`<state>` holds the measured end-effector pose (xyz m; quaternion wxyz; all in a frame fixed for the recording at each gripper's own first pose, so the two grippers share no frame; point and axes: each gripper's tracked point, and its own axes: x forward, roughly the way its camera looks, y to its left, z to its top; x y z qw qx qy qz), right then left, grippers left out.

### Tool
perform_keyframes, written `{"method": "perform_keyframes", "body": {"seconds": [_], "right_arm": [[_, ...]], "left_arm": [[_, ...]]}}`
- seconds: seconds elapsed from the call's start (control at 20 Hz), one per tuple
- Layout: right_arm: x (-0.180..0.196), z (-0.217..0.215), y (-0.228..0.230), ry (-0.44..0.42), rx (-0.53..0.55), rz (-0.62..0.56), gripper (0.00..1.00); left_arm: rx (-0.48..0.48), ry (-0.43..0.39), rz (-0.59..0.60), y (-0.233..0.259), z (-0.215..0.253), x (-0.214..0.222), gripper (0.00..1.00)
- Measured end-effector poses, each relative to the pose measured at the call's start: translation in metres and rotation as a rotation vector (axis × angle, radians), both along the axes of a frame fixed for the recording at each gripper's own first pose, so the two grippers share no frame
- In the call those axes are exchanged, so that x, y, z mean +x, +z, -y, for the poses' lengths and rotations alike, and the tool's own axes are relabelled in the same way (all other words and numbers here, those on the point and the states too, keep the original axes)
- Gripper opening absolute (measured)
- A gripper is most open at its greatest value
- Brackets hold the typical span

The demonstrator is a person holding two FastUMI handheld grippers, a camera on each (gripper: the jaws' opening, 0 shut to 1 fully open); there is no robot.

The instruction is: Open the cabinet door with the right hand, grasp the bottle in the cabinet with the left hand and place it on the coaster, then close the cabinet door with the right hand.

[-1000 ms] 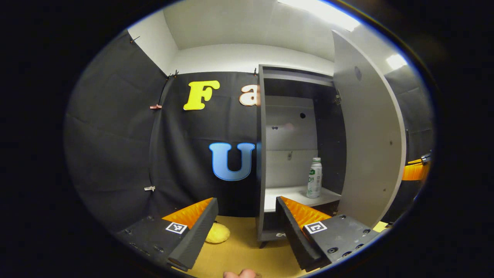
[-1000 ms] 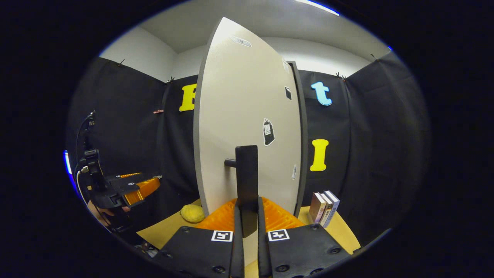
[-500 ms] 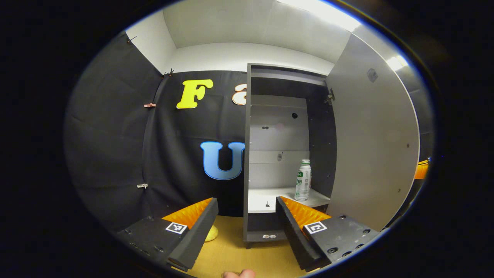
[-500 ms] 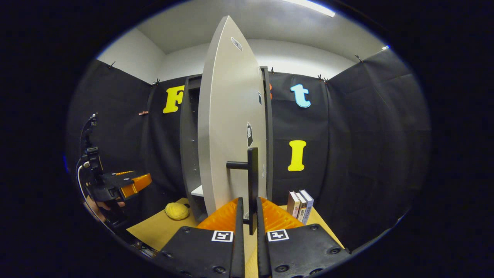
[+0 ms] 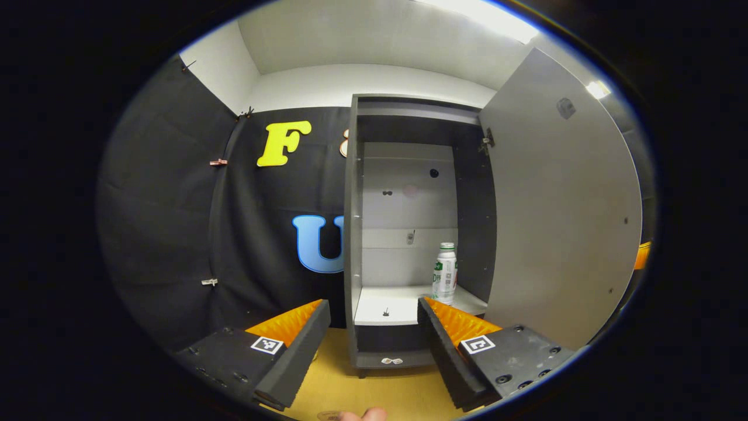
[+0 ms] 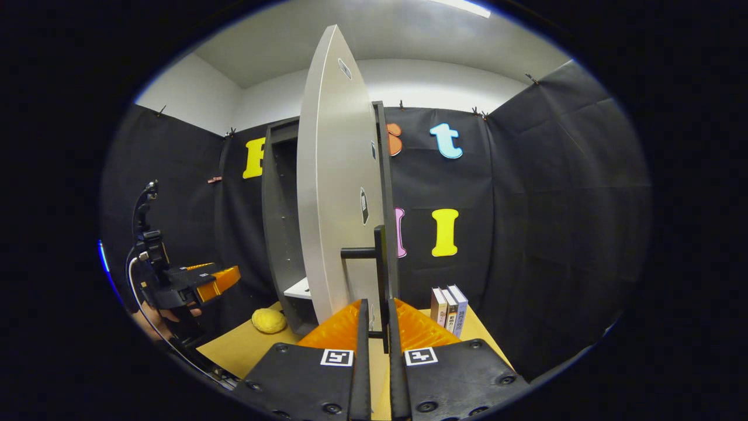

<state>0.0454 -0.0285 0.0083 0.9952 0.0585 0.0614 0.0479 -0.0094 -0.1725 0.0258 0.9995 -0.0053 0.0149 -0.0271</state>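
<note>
One bottle (image 5: 445,273) upright on the cabinet (image 5: 353,234) shelf, toward its right side, near the inner wall. Judged light, rigid plastic with a smooth and probably slippery label sleeve; likely to tip if nudged near the cap, so best taken around the mid-body, below the shoulder. Left gripper (image 5: 374,327) spread wide, grasping nothing, hovering over the counter (image 5: 374,386) in front of the cabinet, well short of the bottle. Right gripper (image 6: 374,327) clenched on the lower end of the dark vertical handle (image 6: 381,269) of the cabinet door (image 6: 333,193), both fingers pressed against the bar. Door swung well out, interior fully exposed to the left gripper view. Seen in the right gripper view too: left gripper (image 6: 213,279) off to the side, a yellow lump (image 6: 269,320) and some books (image 6: 449,304) on the counter. Coaster not made out
</note>
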Motion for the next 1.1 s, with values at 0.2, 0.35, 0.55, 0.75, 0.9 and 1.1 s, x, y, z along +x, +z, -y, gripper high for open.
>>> {"method": "perform_keyframes", "body": {"seconds": [0.2,0.35,0.55,0.75,0.9,1.1], "right_arm": [[0.003,0.005,0.001,0.013,0.023,-0.005,0.13],[0.003,0.006,0.004,0.042,0.032,-0.003,0.12],[-0.001,0.013,0.017,0.043,0.046,0.017,0.12],[-0.002,0.046,0.024,0.004,0.049,0.037,0.25],[0.003,0.080,0.014,-0.082,0.050,0.023,0.51],[0.013,0.109,0.005,-0.174,0.036,0.026,0.91]], "left_arm": [[-0.001,-0.010,0.004,0.002,0.021,0.008,0.92],[0.005,-0.021,0.007,0.003,0.037,0.019,0.92],[0.008,-0.041,-0.003,-0.001,0.057,0.039,0.92],[0.003,-0.082,-0.001,-0.002,0.089,0.067,0.94],[0.001,-0.111,-0.005,-0.008,0.115,0.094,0.94],[0.016,-0.151,-0.018,-0.021,0.147,0.139,0.94]]}}
